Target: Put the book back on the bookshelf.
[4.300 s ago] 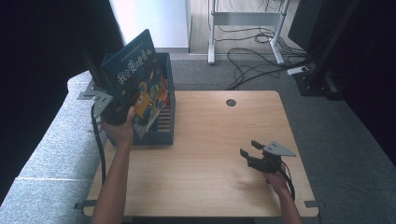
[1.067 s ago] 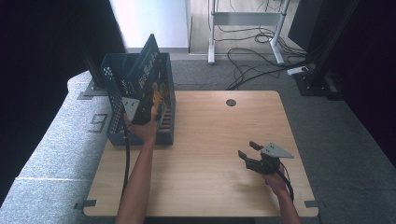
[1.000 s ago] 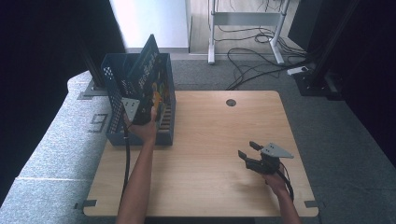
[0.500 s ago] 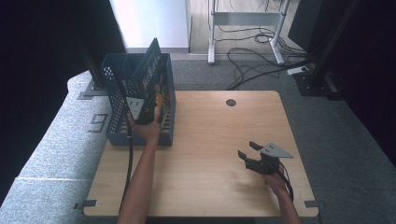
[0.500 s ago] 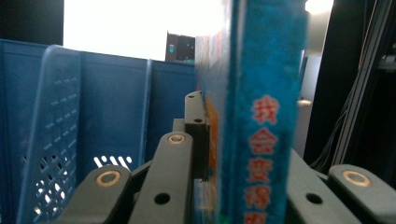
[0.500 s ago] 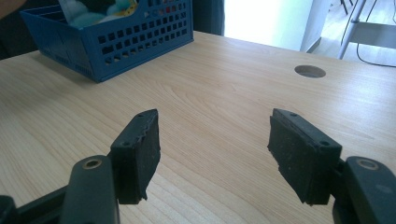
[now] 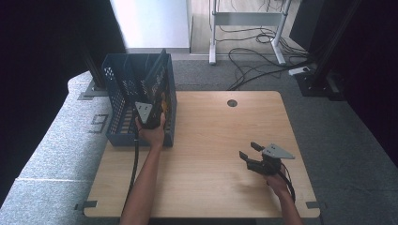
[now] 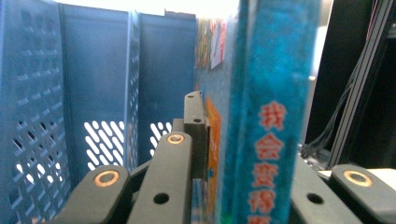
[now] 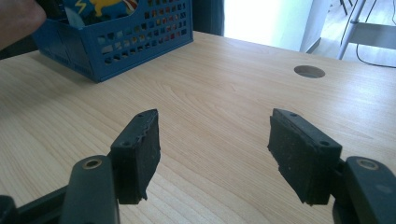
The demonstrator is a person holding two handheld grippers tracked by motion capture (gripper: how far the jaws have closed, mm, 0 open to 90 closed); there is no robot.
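Blue crate sits at the table's left edge; book stands on edge inside it, against the crate's right wall, long axis up and leaning slightly. Left gripper is at the crate's near end, jaws clamped on the book — left hand is the nearer one. Release looks like the next step, crate walls tight either side. Well right of the crate, right gripper rests on bare wood, jaws wide apart, empty. Cable hole beyond it, clear.

Table: pale matt wood grain. Crate: blue perforated plastic. Book: glossy cover.
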